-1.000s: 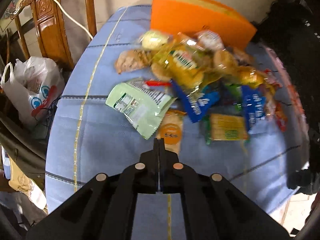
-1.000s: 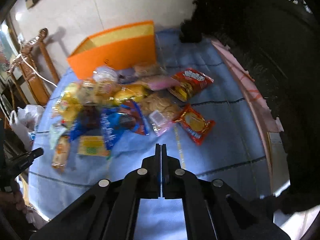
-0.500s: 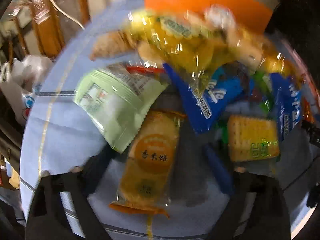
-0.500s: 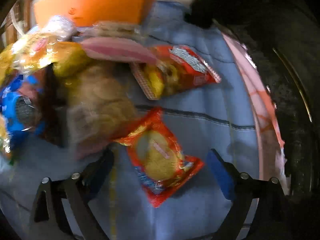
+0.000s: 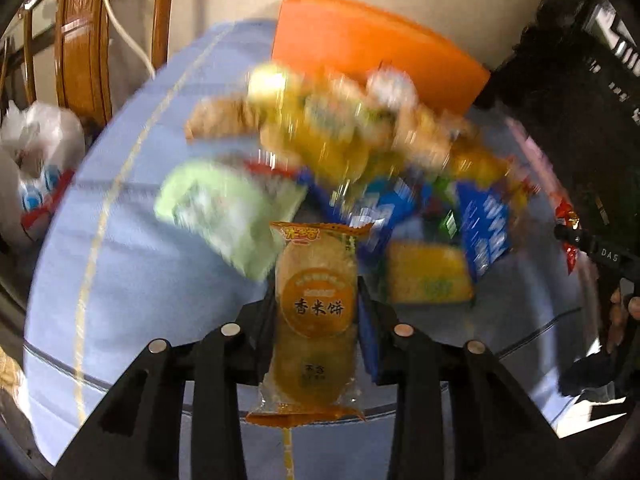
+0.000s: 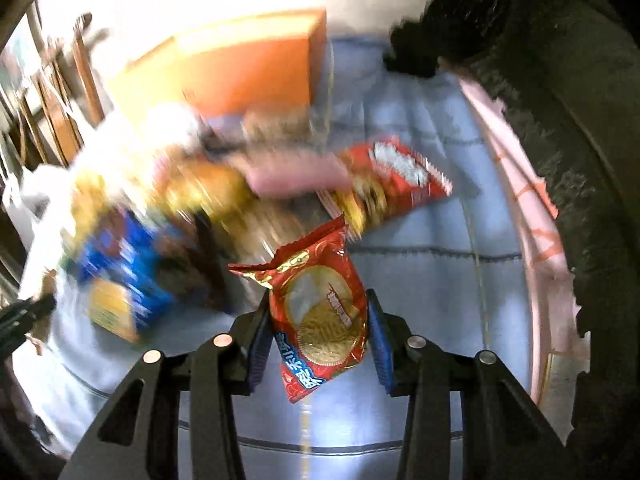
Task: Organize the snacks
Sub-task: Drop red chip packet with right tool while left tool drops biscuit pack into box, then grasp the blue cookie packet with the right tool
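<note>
Above the blue tablecloth, our left gripper clamps the orange rice-cracker packet, long axis pointing straight ahead. Our right gripper pinches the red biscuit packet, tilted slightly.

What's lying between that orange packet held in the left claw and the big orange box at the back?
In the left wrist view, the snack heap lies between the orange packet and the orange box: blurred yellow, blue and pale green wrappers on the blue tablecloth.
</note>
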### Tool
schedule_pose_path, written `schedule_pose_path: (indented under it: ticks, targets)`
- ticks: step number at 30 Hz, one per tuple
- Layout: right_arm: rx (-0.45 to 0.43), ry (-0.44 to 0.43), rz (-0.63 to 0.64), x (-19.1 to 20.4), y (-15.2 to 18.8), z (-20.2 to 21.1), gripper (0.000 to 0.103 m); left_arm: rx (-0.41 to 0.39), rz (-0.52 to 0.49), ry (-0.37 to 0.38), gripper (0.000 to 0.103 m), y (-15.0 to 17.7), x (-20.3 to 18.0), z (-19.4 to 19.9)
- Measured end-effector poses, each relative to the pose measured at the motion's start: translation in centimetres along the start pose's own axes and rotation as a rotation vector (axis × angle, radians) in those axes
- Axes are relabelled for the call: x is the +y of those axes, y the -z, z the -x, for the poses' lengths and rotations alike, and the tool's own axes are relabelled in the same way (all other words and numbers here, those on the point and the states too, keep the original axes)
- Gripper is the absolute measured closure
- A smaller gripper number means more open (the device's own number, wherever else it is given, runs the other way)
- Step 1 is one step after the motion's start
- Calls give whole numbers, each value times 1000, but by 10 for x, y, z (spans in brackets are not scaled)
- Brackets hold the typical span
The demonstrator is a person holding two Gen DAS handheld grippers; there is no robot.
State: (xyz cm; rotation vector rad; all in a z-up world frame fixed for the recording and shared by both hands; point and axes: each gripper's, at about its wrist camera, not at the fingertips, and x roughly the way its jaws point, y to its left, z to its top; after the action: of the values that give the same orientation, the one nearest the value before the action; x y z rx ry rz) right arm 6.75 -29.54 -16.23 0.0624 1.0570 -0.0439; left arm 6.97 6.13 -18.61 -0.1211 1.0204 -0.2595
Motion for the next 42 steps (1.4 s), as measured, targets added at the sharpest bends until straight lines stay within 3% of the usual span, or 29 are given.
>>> schedule_pose_path:
  ticks: [4, 7, 11, 15, 16, 17, 18, 19, 22, 26, 31, 35, 38, 42]
  targets:
    - [-79, -70, -23, 13, -36, 30, 60, -96, -22, 51, 69, -36, -19, 38]
    - [-160, -117, -6, 29, -98, 44, 60, -165, -62, 71, 69, -87, -42, 53]
    - [-233, -158, 37, 46, -194, 53, 60, -224, -56, 78, 69, -183, -68, 52]
    - [-287, -172, 71, 56, -284, 45, 56, -284, -44, -12, 69, -291, -84, 34]
    - [-283, -184, 73, 56, -311, 34, 42, -271, -35, -22, 60, -314, -85, 24]
    - [-276, -173, 81, 56, -322, 26, 27, -244, -4, -21, 25, -332, -82, 15]
    - [-251, -118, 98, 56, -335, 13, 15, -224, 26, -33, 11, -342, -80, 6]
    - [-236, -71, 107, 55, -338, 6, 15, -237, 71, -53, 6, -348, -75, 4]
    - [-256, -48, 140, 51, -328, 7, 15, -268, 112, -32, 4, -338, -62, 10]
    - [-230, -5, 203, 51, -281, 8, 13, -207, 56, -54, 4, -298, -46, 8]
    - [-157, -15, 258, 69, -176, 10, 12, -153, -17, -90, 4, -185, -21, 20]
    - [-65, -41, 220, 84, -92, 3, 12, -85, -98, -158, 4, -88, 0, 15]
    - [-45, -8, 264, 98, -40, -8, 12, -36, -164, -198, 4, -47, 8, 2]
    - [-76, 17, 263, 106, -31, -16, 11, 7, -160, -229, 4, -11, 12, -15]
